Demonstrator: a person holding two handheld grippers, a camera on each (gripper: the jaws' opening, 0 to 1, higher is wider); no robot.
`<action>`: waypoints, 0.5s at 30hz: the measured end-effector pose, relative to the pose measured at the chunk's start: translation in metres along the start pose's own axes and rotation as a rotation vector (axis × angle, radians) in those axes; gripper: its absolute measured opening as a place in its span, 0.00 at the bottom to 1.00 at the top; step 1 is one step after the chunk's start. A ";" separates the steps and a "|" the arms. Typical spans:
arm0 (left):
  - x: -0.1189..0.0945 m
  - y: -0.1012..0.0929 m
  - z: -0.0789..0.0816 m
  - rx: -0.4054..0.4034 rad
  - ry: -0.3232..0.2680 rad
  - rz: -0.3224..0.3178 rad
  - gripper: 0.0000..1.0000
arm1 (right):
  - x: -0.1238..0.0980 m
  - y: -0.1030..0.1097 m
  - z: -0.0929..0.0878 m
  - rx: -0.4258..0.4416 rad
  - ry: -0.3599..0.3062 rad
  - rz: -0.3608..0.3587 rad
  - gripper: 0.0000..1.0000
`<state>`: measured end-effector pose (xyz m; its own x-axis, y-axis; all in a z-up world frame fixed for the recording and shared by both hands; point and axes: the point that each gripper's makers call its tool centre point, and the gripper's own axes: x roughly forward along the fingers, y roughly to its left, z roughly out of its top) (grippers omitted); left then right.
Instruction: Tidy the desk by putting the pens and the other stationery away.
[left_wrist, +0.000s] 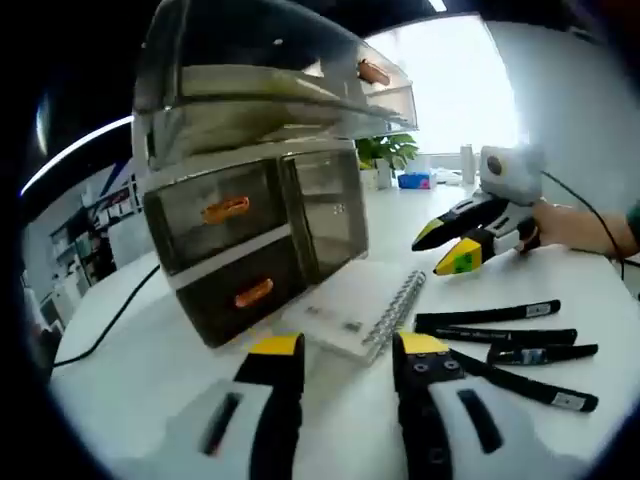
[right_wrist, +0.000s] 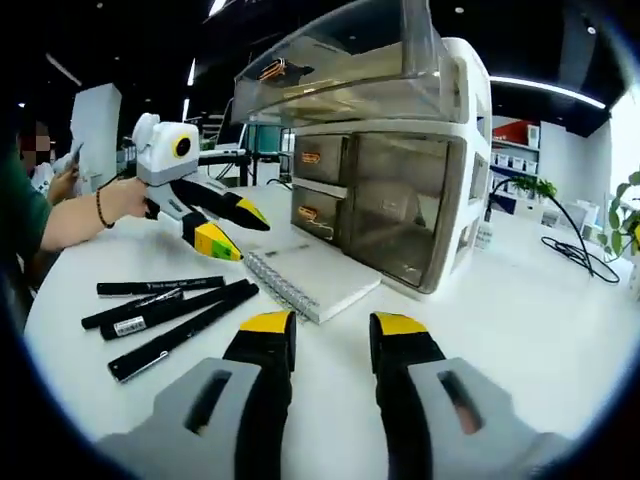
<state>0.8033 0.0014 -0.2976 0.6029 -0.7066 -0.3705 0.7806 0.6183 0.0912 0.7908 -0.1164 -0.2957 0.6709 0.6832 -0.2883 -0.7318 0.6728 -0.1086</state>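
So, left gripper view: left gripper (left_wrist: 345, 350) gapes empty by the notebook (left_wrist: 355, 308), pens (left_wrist: 505, 345) loose on the desk (left_wrist: 130, 350) (nudge = roll-off, I'd guess); right gripper view: right gripper (right_wrist: 330, 330) likewise parted, empty, drawer unit (right_wrist: 385, 190) shut, blocking stowing.

white desk (left_wrist: 150, 370) carries drawer unit (left_wrist: 250, 240), spiral notebook (left_wrist: 360, 310), four black pens (left_wrist: 510, 340)
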 end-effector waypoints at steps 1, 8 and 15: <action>0.001 0.001 -0.001 0.001 -0.001 -0.001 0.37 | 0.001 0.001 0.001 0.002 -0.002 0.005 0.31; 0.005 0.009 -0.008 -0.135 0.013 -0.001 0.45 | 0.011 0.006 -0.001 0.070 0.029 0.022 0.30; 0.012 0.007 -0.004 -0.130 0.000 -0.012 0.49 | 0.019 0.010 -0.009 0.051 0.067 0.022 0.30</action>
<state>0.8155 -0.0016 -0.3051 0.5938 -0.7141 -0.3707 0.7597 0.6494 -0.0339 0.7954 -0.0995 -0.3103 0.6443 0.6784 -0.3530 -0.7377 0.6730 -0.0532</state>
